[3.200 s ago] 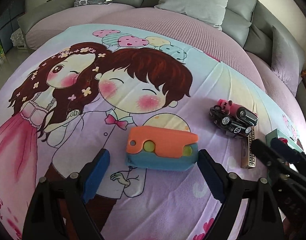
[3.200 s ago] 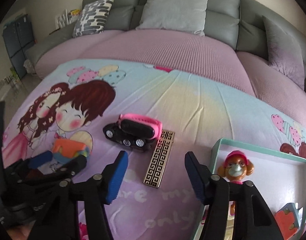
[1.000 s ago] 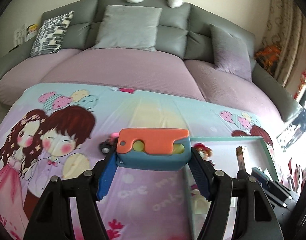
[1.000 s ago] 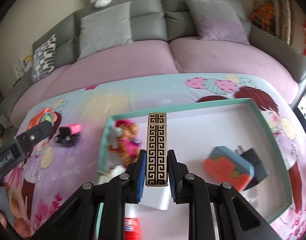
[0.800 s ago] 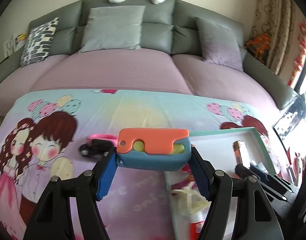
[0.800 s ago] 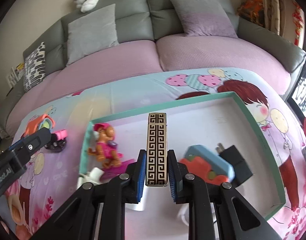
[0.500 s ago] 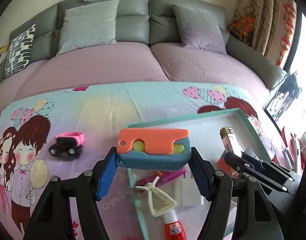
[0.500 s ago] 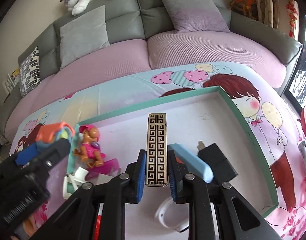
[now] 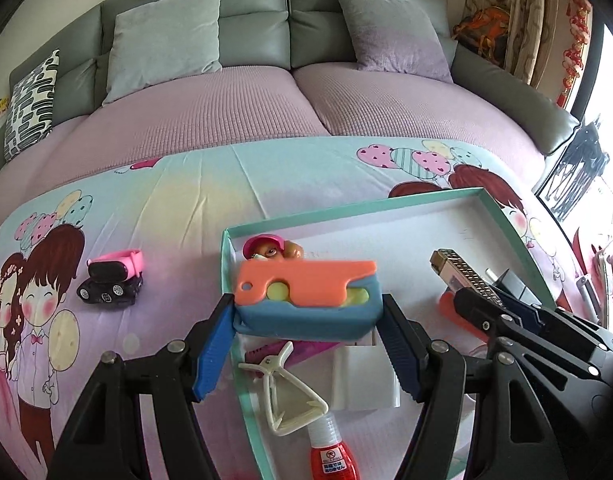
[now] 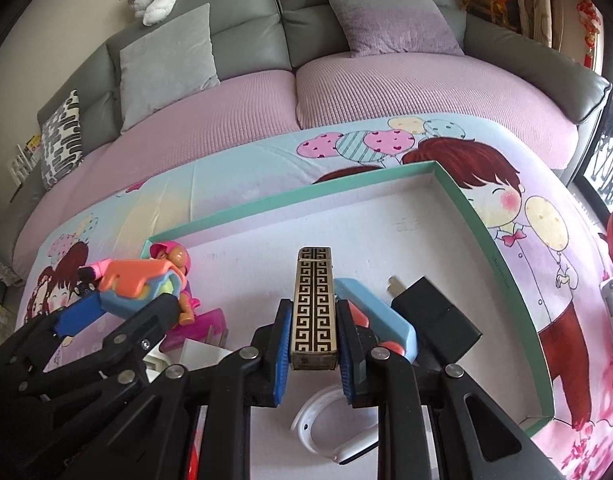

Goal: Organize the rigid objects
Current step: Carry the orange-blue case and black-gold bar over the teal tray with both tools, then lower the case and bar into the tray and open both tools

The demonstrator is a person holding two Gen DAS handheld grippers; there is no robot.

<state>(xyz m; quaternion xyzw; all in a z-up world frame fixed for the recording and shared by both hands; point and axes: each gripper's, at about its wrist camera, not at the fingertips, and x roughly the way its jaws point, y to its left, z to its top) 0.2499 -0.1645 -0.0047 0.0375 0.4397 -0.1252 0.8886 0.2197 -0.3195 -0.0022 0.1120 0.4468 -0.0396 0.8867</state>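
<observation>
The left tool (image 9: 308, 322) pinched an orange-and-blue toy block (image 9: 306, 298) by its ends above the teal tray (image 10: 458, 196); the right tool (image 10: 313, 344) clamped a stiff, likely slippery patterned bar (image 10: 314, 304) by its long sides.

My work surface is a bed (image 9: 210, 208) under a cartoon-print sheet (image 9: 154, 216). A teal-rimmed tray (image 9: 346, 210) lies toward its right edge; a black toy car (image 9: 106, 292) sits left of it.
</observation>
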